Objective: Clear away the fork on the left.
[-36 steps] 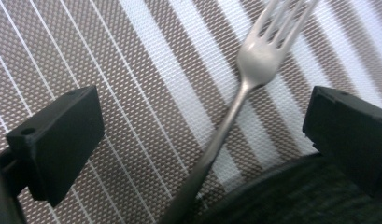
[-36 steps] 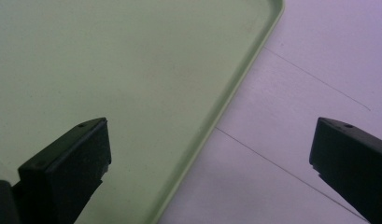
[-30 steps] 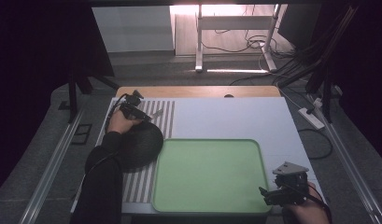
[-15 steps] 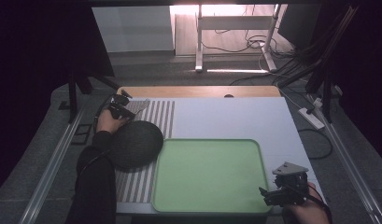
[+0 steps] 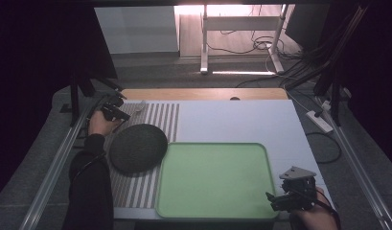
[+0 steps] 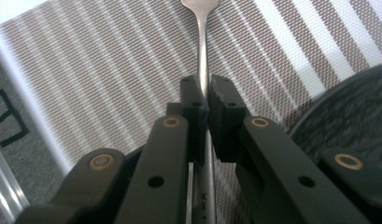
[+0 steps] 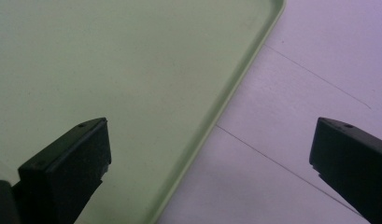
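My left gripper (image 5: 116,113) is at the far left corner of the striped placemat (image 5: 160,117), shut on the handle of a metal utensil (image 6: 203,42). In the left gripper view the jaws (image 6: 207,86) pinch the thin handle, and its broad end points away over the stripes (image 6: 109,70). That end shows as a silvery glint (image 5: 138,106); fork or spoon, I cannot tell. A dark round disc (image 5: 138,147) lies on the placemat just nearer than that hand. My right gripper (image 5: 281,199) stands open at the near right, its jaws (image 7: 209,154) straddling the rim of the green tray (image 7: 132,70).
The bare green tray (image 5: 215,177) takes up the near middle of the white table (image 5: 241,120). The disc's edge (image 6: 352,116) is close to the right of the left jaws. A power strip (image 5: 320,120) and cables lie off the table's right side.
The left hand has moved left along the far part of the placemat, off the disc's edge toward the mat's corner. The right gripper has not moved.
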`<state>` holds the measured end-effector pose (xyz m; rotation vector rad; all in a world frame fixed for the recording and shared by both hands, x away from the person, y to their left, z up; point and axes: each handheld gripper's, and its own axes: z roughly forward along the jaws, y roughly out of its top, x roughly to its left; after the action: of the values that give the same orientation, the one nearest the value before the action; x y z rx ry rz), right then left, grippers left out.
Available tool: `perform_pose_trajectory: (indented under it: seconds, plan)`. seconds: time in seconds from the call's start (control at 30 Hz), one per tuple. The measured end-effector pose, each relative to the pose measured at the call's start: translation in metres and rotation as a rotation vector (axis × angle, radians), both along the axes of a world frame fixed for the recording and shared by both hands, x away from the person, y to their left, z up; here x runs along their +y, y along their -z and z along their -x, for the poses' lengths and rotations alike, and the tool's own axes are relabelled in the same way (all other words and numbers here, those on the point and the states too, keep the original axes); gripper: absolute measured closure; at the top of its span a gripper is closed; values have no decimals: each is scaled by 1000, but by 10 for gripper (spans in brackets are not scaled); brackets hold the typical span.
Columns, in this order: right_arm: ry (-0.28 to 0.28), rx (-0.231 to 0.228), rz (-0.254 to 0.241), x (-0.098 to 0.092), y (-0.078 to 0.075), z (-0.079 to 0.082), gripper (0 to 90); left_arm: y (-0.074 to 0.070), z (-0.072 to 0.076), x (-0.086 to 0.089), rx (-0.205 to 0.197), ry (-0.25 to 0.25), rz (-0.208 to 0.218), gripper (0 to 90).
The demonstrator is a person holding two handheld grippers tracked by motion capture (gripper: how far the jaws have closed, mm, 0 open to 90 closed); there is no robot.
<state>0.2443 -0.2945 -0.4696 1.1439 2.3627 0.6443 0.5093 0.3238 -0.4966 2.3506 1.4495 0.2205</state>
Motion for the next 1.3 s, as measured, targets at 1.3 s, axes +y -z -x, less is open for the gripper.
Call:
perform_pose_trajectory:
  seconds: [1.3]
  plan:
    - [43,-29,-80,-8,-5,1,0,-23,109,-53,-46,131,194,840]
